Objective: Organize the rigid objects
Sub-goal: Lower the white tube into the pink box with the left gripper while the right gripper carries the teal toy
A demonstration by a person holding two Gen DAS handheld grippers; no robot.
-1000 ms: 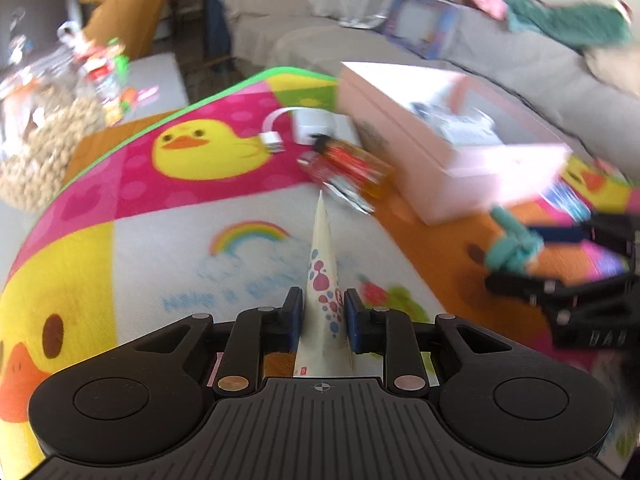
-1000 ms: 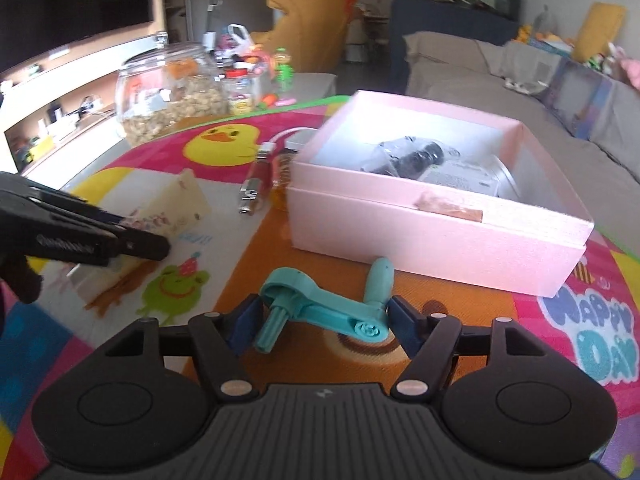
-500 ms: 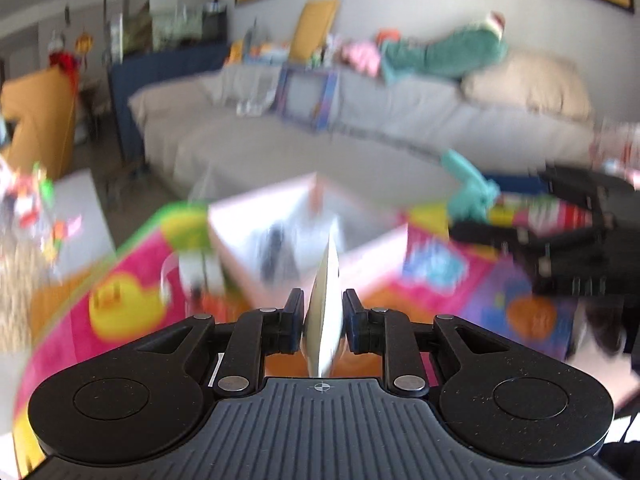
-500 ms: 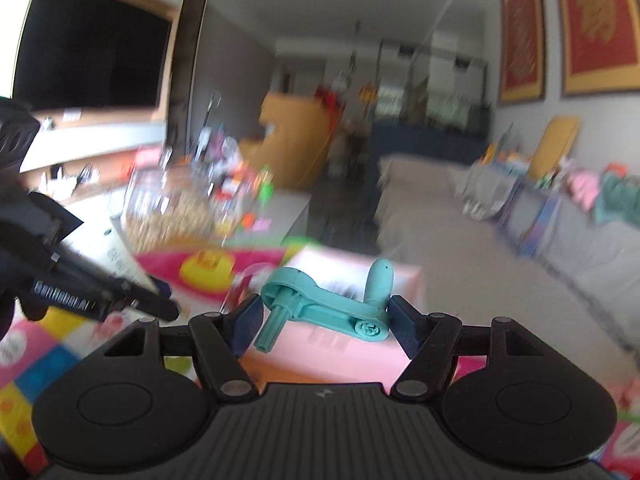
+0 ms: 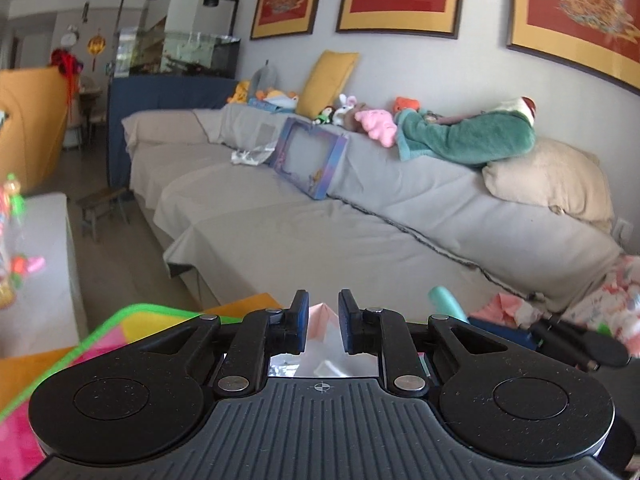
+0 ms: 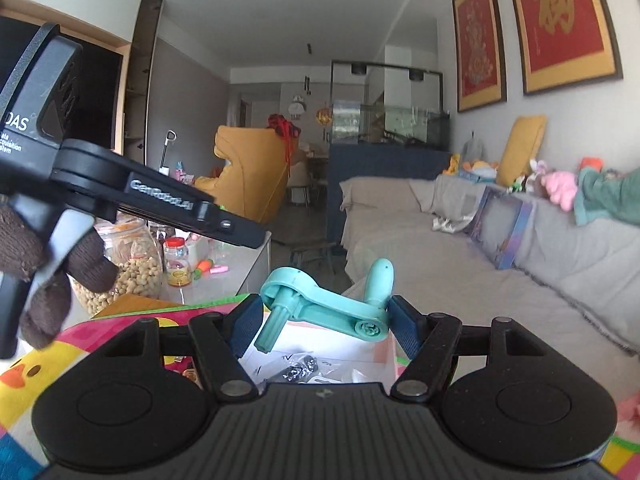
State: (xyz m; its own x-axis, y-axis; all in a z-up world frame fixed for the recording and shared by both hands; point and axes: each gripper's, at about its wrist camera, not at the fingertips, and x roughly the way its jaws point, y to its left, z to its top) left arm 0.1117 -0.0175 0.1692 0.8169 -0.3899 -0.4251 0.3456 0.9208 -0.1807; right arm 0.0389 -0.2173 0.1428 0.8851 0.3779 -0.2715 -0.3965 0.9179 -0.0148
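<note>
Above the pink box (image 6: 384,354), the right gripper (image 6: 326,316) clamps a teal crank handle (image 6: 320,308); only the left view shows the left gripper (image 5: 323,322) with fingers apart, nothing between.

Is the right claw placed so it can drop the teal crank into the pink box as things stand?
Probably yes. The right claw holds the teal crank directly over the open pink box, with nothing between them.

Teal crank-shaped handle (image 6: 326,309): smooth matt plastic. Black right gripper (image 6: 326,320): matt ribbed plastic body. Grey sofa cover (image 5: 304,236): soft cloth. Clear peanut jar (image 6: 128,268): glossy.
</note>
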